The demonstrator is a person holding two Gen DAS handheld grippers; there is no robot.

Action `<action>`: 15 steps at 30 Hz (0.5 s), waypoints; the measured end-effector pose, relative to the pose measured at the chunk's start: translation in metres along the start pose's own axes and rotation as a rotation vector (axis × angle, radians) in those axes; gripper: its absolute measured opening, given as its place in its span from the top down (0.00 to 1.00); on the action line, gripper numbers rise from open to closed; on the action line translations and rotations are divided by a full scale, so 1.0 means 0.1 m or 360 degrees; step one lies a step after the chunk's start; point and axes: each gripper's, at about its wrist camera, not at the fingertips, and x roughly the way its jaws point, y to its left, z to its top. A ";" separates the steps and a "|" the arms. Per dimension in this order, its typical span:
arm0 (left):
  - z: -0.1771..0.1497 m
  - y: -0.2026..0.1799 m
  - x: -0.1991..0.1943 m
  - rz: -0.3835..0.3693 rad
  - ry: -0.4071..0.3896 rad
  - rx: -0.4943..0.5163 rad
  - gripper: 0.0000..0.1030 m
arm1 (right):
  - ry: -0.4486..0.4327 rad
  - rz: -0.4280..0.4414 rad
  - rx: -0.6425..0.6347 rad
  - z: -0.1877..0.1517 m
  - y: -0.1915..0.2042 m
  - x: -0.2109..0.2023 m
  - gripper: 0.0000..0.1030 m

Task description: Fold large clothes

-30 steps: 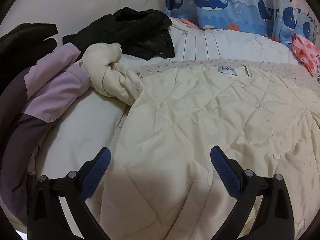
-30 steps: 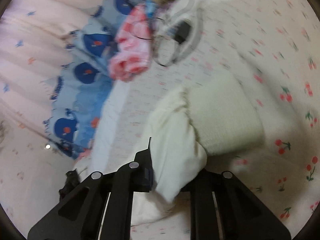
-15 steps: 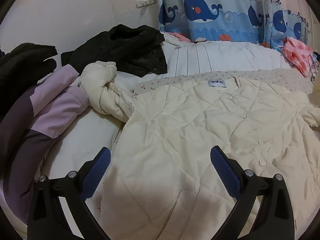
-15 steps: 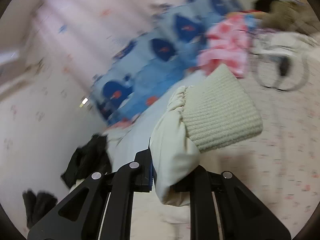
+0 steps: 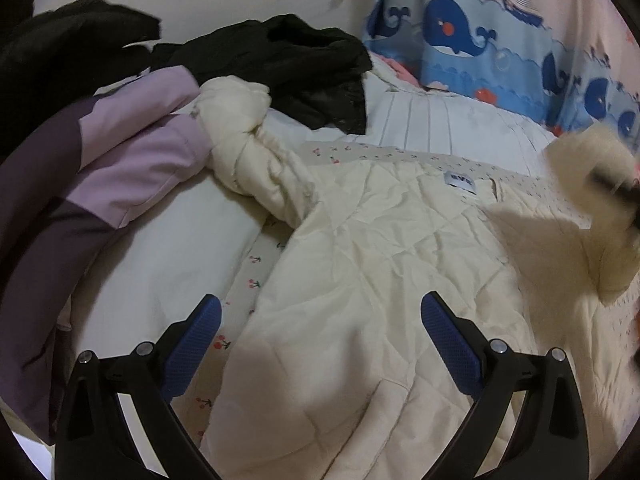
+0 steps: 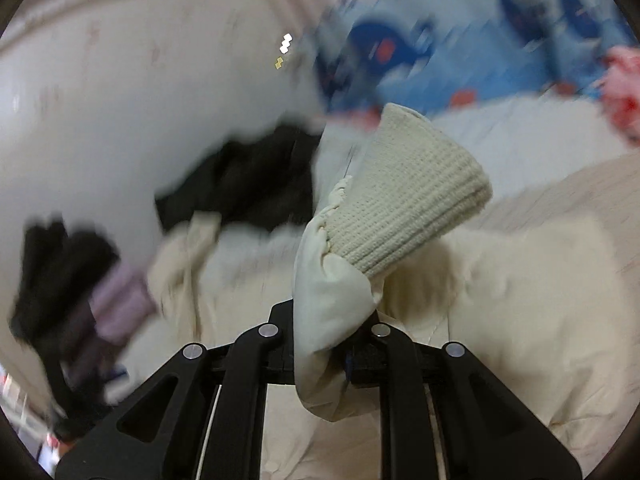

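A cream quilted jacket lies spread on the bed, collar label away from me, its left sleeve twisted up towards the pile of clothes. My left gripper is open and empty, low over the jacket's lower left part. My right gripper is shut on the jacket's right sleeve just behind its ribbed knit cuff and holds it lifted above the jacket body. In the left wrist view that lifted sleeve shows blurred at the right edge.
A purple and lilac jacket and black garments are piled at the left and back. A white striped quilt and whale-print curtain lie beyond. A pink cloth sits at the far right. The cherry-print sheet shows beside the jacket.
My right gripper has swung the held sleeve up and leftwards, from over the sheet to over the jacket body. My left gripper stays open and has shifted slightly over the jacket.
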 end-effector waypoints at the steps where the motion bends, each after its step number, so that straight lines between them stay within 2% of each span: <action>1: 0.00 0.01 0.00 0.0014 -0.0008 -0.0002 0.07 | 0.0133 0.0024 -0.0024 -0.10 0.04 0.23 0.77; 2: 0.00 0.01 0.00 0.0025 -0.0014 0.0004 0.07 | 0.0365 0.0061 -0.0049 -0.29 0.11 0.57 0.55; 3: 0.01 0.01 -0.01 0.0030 -0.0016 0.0012 0.07 | 0.0469 0.0052 -0.0067 -0.40 0.16 0.72 0.45; 4: 0.00 0.00 -0.01 0.0031 -0.0016 0.0025 0.07 | 0.0533 0.0046 -0.0094 -0.52 0.22 0.80 0.39; 6: 0.00 -0.01 -0.01 0.0024 -0.0007 0.0034 0.07 | 0.0482 0.0085 -0.0160 -0.58 0.33 0.72 0.34; 7: -0.01 -0.01 -0.01 0.0012 0.0001 0.0032 0.07 | 0.0465 0.0103 -0.0141 -0.57 0.35 0.61 0.24; 8: -0.01 -0.02 -0.01 -0.0004 0.0010 0.0031 0.07 | 0.0447 0.0117 -0.0117 -0.55 0.33 0.52 0.18; 10: -0.01 -0.05 0.00 -0.0023 0.0017 0.0045 0.07 | 0.0379 0.0128 -0.0075 -0.49 0.29 0.24 0.18; 12: -0.03 -0.11 0.00 -0.0045 0.0035 0.0075 0.07 | 0.0219 0.0082 -0.0018 -0.37 0.13 -0.19 0.17; 14: -0.06 -0.21 0.03 -0.0115 0.0082 0.0120 0.07 | 0.0026 -0.0043 0.0138 -0.29 -0.21 -0.69 0.08; 15: -0.07 -0.24 0.05 -0.0150 0.0096 0.0125 0.07 | -0.0049 -0.0140 0.0244 -0.26 -0.44 -0.90 0.07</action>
